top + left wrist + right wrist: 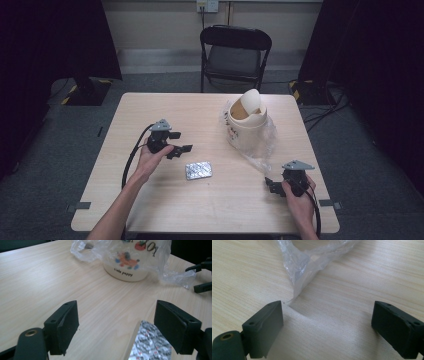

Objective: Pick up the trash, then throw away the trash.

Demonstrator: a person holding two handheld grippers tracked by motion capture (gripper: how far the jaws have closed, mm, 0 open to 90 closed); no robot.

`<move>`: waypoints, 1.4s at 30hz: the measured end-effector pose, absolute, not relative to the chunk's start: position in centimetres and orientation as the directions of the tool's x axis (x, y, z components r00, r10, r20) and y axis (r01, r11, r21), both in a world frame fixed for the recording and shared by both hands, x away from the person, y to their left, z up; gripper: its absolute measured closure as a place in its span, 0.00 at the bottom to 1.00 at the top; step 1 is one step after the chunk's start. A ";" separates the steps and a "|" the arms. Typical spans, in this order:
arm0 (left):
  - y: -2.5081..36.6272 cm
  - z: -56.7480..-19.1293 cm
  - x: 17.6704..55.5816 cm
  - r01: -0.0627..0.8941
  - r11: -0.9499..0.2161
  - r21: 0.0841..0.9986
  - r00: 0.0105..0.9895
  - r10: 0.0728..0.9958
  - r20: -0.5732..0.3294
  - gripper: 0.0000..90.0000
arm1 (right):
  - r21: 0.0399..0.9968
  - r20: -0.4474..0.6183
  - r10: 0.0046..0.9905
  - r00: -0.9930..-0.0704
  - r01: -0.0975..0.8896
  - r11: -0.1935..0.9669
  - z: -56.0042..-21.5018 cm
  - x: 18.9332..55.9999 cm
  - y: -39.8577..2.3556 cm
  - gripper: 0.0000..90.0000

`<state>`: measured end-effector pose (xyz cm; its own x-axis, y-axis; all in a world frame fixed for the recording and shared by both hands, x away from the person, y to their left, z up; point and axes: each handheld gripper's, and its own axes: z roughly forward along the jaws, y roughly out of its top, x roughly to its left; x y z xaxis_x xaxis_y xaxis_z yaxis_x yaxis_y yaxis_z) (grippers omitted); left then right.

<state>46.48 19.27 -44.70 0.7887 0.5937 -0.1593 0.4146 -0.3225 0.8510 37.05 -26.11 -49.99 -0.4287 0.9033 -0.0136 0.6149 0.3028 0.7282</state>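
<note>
A silver blister pack lies flat on the wooden table, near its middle. My left gripper hovers just left of and behind the pack, open, with nothing between its jaws. In the left gripper view the blister pack lies low down, close to the right-hand jaw of my left gripper. A cream bin with a swing lid stands at the back right, lined with a clear plastic bag. My right gripper rests open near the front right, facing the bag's loose end.
A black folding chair stands behind the table. A dark stand base sits on the floor at the left, and cables lie at the right. The bin carries a cartoon print, and the right gripper's jaws show beside it.
</note>
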 end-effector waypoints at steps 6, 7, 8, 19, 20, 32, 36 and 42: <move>20.1 -46.2 44.0 0.425 -0.309 0.851 0.800 0.568 -0.193 0.22 | 0.728 -0.015 0.907 -0.421 0.617 0.298 -50.0 37.0 -26.1 0.11; 20.1 -46.2 44.0 0.425 -0.309 0.851 0.800 0.568 -0.193 0.23 | 0.728 -0.015 0.907 -0.421 0.617 0.298 -50.0 37.0 -26.1 0.11; 20.3 -46.7 43.2 0.424 -0.319 0.847 0.798 0.574 -0.183 0.23 | 0.729 -0.016 0.908 -0.419 0.616 0.297 -50.0 36.9 -26.1 0.11; 18.4 -49.0 42.1 0.416 -0.418 0.808 0.840 0.516 -0.166 0.21 | 0.728 -0.014 0.908 -0.420 0.618 0.297 -50.0 36.9 -26.1 0.11; 17.8 -49.5 42.2 0.416 -0.424 0.804 0.844 0.510 -0.168 0.21 | 0.727 -0.011 0.908 -0.419 0.620 0.295 -50.0 36.9 -26.1 0.11; 15.9 -50.0 42.4 0.375 -0.540 0.753 0.859 0.508 -0.063 0.22 | 0.728 -0.013 0.908 -0.419 0.619 0.296 -50.0 36.9 -26.1 0.11; 15.5 -50.0 42.0 0.345 -0.576 0.741 0.863 0.505 -0.009 0.22 | 0.728 -0.012 0.908 -0.418 0.619 0.295 -50.0 36.9 -26.1 0.11; 15.1 -50.0 41.4 0.311 -0.577 0.755 0.884 0.468 -0.006 0.34 | 0.728 -0.012 0.908 -0.418 0.619 0.295 -50.0 36.9 -26.1 0.11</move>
<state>41.42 15.07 -49.98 0.8836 0.4682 -0.0058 0.3109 -0.5773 0.7551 36.92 -26.08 -49.98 -0.4184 0.9082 -0.0121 0.6194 0.2951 0.7276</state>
